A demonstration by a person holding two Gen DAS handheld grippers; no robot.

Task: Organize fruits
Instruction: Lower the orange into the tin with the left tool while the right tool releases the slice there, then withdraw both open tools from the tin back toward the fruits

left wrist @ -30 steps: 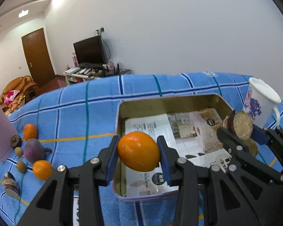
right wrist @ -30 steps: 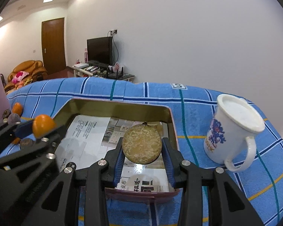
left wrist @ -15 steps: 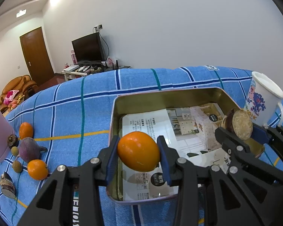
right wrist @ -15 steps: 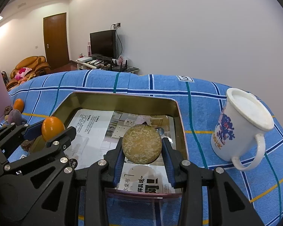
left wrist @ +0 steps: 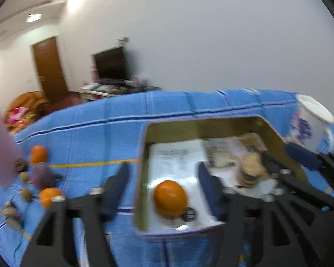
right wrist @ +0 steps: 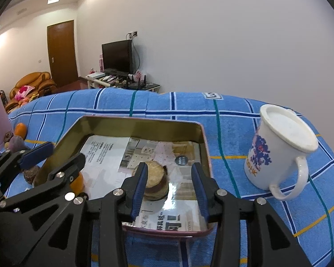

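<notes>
the round orange fruit [left wrist: 170, 198] sat in the gold metal tin [left wrist: 202, 125], below the left gripper [left wrist: 161, 184], whose jaws were wide and empty. the right gripper [right wrist: 170, 182] was wide too, with the flat brown cut fruit [right wrist: 155, 183] lying in the tin beside its left jaw. more small fruits [left wrist: 46, 197] waited far left, nearer the left gripper, too blurry to name.

Orange [right wrist: 76, 183] half-hidden behind left fingers [right wrist: 70, 163] (blurred elsewhere)
</notes>
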